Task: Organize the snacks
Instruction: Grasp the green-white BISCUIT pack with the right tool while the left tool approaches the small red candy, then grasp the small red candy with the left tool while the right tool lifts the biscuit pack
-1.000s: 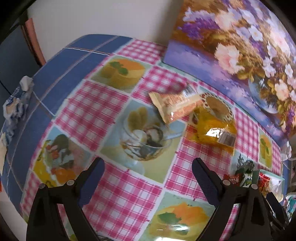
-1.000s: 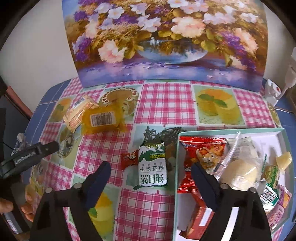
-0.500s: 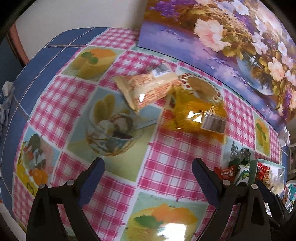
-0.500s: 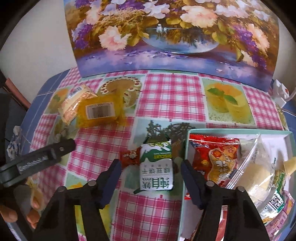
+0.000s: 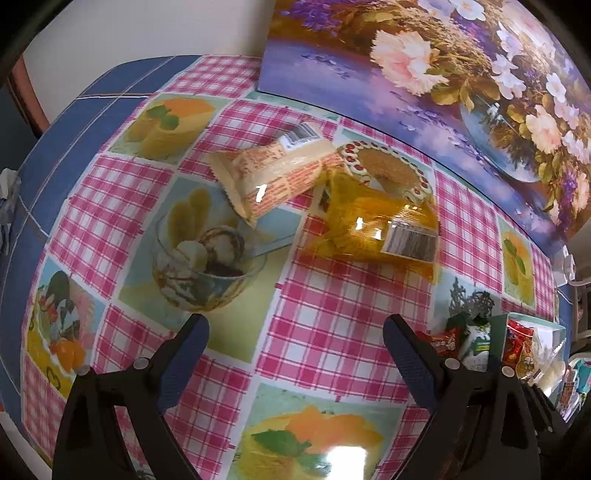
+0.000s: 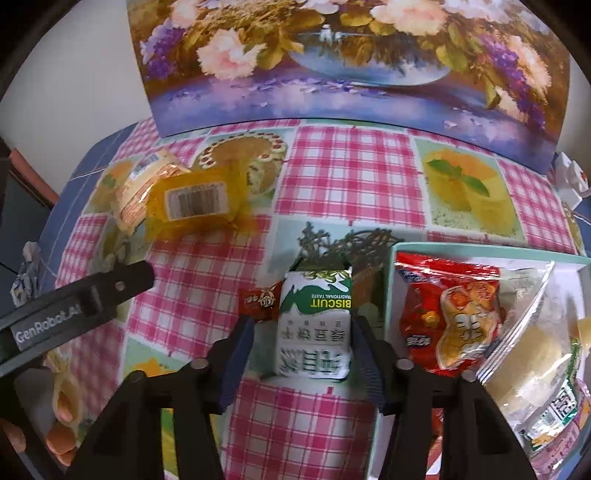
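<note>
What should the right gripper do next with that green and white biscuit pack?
Probably finish closing. The right gripper straddles the biscuit pack, its fingers at both sides but seemingly not yet squeezing. Once it is held, lift it toward the tray just beside it, where other snacks already lie.

Desk [image 5: 325, 332] wears glossy pink-check oilcloth with dessert prints and a blue border. Flower painting [image 6: 354, 62] leans on the plain white wall [image 5: 147, 29] along its far edge. Overhead light glares off the near edge.

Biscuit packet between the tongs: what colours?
White and green biscuit packet, clearest in the right wrist view.
</note>
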{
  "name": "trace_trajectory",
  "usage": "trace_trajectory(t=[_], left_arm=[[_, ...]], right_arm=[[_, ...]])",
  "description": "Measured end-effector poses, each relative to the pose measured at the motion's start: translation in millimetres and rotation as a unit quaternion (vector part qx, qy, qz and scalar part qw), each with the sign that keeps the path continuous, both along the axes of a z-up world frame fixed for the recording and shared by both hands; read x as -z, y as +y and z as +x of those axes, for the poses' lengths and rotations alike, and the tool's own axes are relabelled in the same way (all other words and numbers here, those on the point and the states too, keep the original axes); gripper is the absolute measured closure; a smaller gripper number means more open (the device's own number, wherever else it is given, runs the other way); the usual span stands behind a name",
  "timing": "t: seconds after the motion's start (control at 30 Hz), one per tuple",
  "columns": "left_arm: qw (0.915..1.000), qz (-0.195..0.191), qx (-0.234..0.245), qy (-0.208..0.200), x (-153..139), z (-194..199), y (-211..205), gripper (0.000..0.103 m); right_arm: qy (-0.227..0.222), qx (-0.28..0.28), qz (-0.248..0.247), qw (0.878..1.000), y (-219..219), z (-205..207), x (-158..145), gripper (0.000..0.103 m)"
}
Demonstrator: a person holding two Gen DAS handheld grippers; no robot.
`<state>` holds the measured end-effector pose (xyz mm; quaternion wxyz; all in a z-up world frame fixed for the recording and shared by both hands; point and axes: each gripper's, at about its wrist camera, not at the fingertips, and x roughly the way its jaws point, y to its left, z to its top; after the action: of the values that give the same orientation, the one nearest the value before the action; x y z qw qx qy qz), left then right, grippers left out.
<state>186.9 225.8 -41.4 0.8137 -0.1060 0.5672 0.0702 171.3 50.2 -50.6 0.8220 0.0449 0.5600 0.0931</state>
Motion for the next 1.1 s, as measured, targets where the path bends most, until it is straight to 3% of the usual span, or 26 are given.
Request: trace_trajectory(t=[0.03, 0.43, 0.9, 1.03, 1.1], left_arm=[[1.0, -0.003, 0.002, 0.0, 0.1, 0.0, -1.0, 0.008], [0.9998, 0.001, 0.022, 0.0, 1.8, 2.6, -13.4, 0.008], [0.9982, -0.013, 0.054, -0.024, -1.5, 8.7, -38.1, 0.008], [0.9964, -0.026, 0.078, -0.019, 5.1, 10.7, -55.3, 0.012], [0.9955, -0.03, 0.088, -0.018, 8.2, 12.3, -63.3, 0.025]], right_arm=[[0.003, -0.003, 0.005, 1.0, 0.6, -0.8, 0.2, 0.058], [0.005, 0.01, 0.001, 1.0, -2.0, -1.0, 4.4, 0.06], [-0.049, 0.062, 0.04, 0.996, -42.9, -2.4, -47.5, 0.06], [-0.056, 0.083, 0.049, 0.994, -59.4, -2.6, -56.1, 0.06], [-0.055, 0.092, 0.053, 0.993, -64.6, -3.0, -56.7, 0.06]])
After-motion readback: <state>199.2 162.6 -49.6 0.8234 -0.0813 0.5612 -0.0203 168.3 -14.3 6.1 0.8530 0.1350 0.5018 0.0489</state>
